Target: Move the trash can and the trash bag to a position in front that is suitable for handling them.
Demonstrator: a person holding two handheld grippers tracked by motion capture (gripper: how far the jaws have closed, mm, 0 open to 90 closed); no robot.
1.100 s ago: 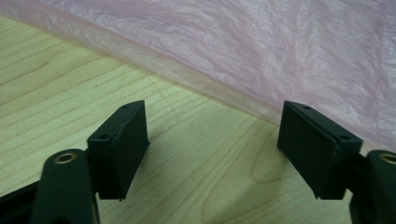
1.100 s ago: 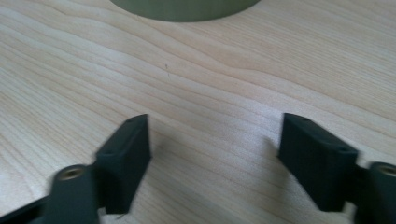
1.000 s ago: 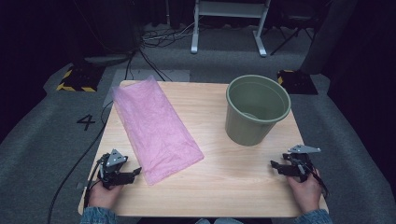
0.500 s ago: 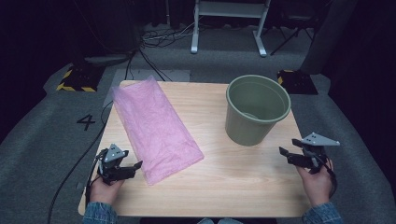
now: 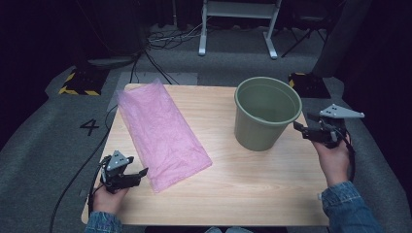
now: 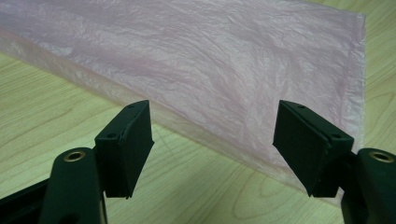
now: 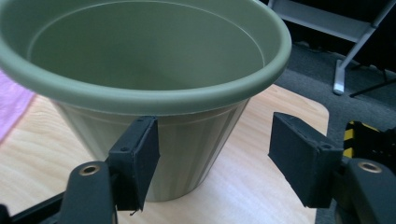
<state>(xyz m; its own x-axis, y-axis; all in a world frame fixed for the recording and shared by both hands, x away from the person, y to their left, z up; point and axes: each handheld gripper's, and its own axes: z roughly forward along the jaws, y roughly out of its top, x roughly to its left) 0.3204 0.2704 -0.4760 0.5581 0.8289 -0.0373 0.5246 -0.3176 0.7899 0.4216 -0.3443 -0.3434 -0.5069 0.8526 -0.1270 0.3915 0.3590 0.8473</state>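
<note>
The left tool (image 5: 133, 175) rests low at the near left corner of the bench (image 5: 252, 194), well left of the pot (image 5: 266, 112). Its jaws stand wide apart with nothing between them. They point toward the near end of the pink bag (image 5: 160, 133), which lies flat on the bench just beyond the jaw tips, not touched by them. In the left gripper view the bag (image 6: 224, 65) spreads across the wood ahead of the open jaws, its near edge running slantwise between them and its corner close by the right jaw.

The bag stretches from the far left corner of the bench down toward the near middle, left of the pot and apart from it.

The pot, a green one, stands upright on the right half of the bench, its mouth open upward.

The right tool (image 5: 302, 127) is held up off the bench just right of the pot, about level with its rim, pointing at its wall. Its jaws are open and grip nothing. In the right gripper view the pot (image 7: 140, 60) looms close ahead; the left jaw overlaps its wall just under the rim, while the right jaw stands clear to the side.
</note>
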